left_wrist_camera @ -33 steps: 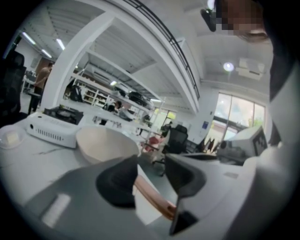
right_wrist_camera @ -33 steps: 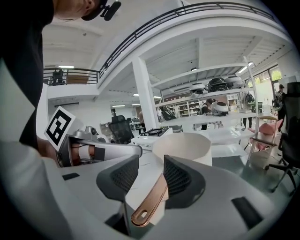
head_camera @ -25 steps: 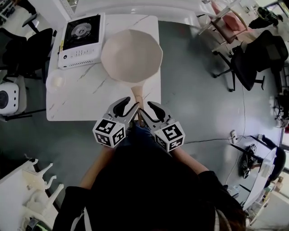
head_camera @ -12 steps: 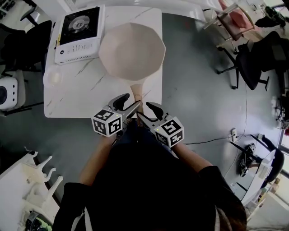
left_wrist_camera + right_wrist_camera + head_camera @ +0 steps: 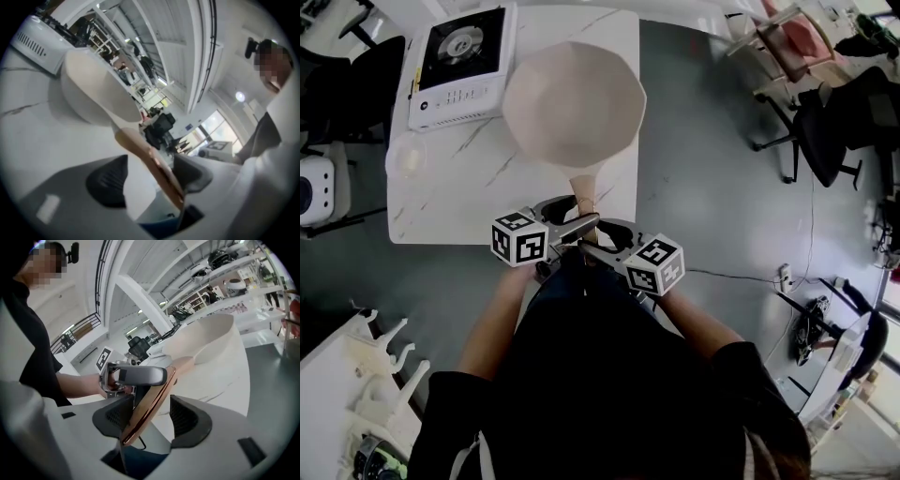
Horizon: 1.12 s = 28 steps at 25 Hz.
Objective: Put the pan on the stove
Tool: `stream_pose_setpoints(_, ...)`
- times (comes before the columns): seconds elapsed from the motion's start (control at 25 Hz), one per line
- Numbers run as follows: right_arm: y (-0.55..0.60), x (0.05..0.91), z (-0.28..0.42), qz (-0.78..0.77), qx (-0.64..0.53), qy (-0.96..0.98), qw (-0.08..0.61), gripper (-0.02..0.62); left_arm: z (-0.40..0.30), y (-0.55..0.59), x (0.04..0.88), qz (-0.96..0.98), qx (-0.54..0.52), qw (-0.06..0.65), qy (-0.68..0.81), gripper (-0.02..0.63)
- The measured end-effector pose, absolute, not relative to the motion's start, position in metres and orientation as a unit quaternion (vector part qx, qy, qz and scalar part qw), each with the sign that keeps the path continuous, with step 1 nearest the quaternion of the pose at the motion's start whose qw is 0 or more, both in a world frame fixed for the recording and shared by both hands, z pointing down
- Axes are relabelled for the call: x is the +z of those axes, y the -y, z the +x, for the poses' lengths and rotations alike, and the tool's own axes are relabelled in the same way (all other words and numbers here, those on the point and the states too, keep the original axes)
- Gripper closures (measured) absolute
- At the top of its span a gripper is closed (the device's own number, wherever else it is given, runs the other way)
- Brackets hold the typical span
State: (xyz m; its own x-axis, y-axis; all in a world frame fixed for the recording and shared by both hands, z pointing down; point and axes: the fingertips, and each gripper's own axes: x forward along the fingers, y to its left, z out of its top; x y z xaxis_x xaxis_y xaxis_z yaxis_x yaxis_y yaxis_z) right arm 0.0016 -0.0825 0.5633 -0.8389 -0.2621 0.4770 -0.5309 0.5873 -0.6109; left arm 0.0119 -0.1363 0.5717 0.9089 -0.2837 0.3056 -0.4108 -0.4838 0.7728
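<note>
Currently, both hands sit close together at the near edge of the bench (image 5: 459, 202), forearms converging and grippers angled slightly downward toward the pan (image 5: 574, 98).

- Left gripper (image 5: 149, 177): fingers (image 5: 107, 182) apart, just opened wider. The pan's copper-toned handle (image 5: 584, 195) lies between them, close to one pad and unclamped.
- Right gripper (image 5: 151, 419): fingers (image 5: 188, 420) also apart and just opened. The same handle runs along one pad, with a gap to the other.
- Change from a second ago: both grippers sit lower and have rolled, so their marker cubes face upward more.
- Pan: on the bench just beside the stove (image 5: 459, 61), not on its burner. Its interior shows plain and pale.
- Small bowl (image 5: 406, 156): near the bench's left edge, contents indistinct.
</note>
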Motion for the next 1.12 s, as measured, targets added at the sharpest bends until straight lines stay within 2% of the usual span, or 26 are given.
stream_pose_setpoints(0.24, 0.067, 0.568, -0.012, 0.125, 0.456, 0.867, 0.156, 0.383, 0.033, 0.136, 0.577, 0.863, 0.055, 0.481, 0.145, 0.288)
stream_pose_setpoints(0.68, 0.055, 0.573, -0.036, 0.032, 0.455, 0.875, 0.164, 0.383, 0.058, 0.139, 0.572, 0.873, 0.021, 0.486, 0.035, 0.290)
stream_pose_setpoints(0.92, 0.055, 0.571, -0.038, 0.028, 0.446, 0.883, 0.145, 0.383, 0.057, 0.140, 0.569, 0.868, -0.003, 0.495, 0.024, 0.350)
stream_pose_setpoints(1.12, 0.058, 0.564, -0.036, 0.027, 0.438, 0.891, 0.119, 0.383, 0.059, 0.139, 0.566, 0.870, 0.007, 0.492, 0.029, 0.354)
